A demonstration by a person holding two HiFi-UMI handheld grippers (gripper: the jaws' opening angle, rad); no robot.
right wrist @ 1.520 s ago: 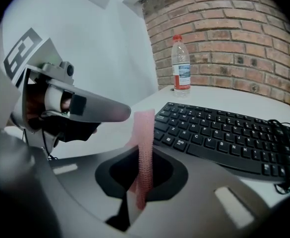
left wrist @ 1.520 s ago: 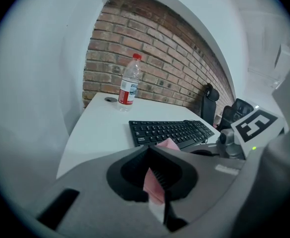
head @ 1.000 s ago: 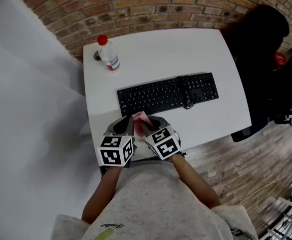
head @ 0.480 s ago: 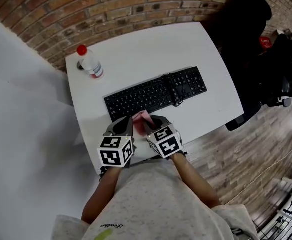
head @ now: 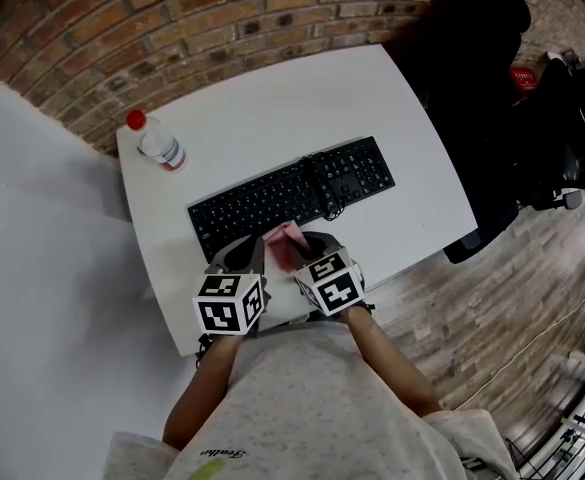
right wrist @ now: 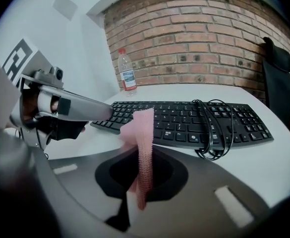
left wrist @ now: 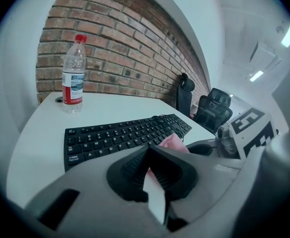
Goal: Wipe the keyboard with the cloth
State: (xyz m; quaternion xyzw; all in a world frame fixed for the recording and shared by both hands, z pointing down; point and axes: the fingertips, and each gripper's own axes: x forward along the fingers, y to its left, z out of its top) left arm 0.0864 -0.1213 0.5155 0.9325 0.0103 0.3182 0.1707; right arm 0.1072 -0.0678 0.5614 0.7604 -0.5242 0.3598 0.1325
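Starting at the left of the head view, a bottle (head: 159, 146) stands near the far-left corner of the table (head: 302, 108), well apart from the keyboard (head: 262, 200), which lies slanted across the middle. You hold both grippers at the near edge, just in front of the keyboard's left half. Your left gripper (head: 253, 250) has its jaws together. Its own view shows the pads meeting, with a pink edge of the cloth (head: 284, 240) right at their tips. I cannot tell whether they nip it. The head view shows only that the cloth sits between the two grippers, raised off the table and not on the keys. Your right gripper (head: 300, 250) is clamped on the cloth. Only its own view makes this plain, with the strip standing upright between the pads and its top flopping left toward the left gripper's tip. Further right, a coiled cable (head: 328, 190) lies over the keyboard beside the number pad. A black chair (head: 482, 58) stands past the table's right edge, against the brick wall (head: 172, 18).
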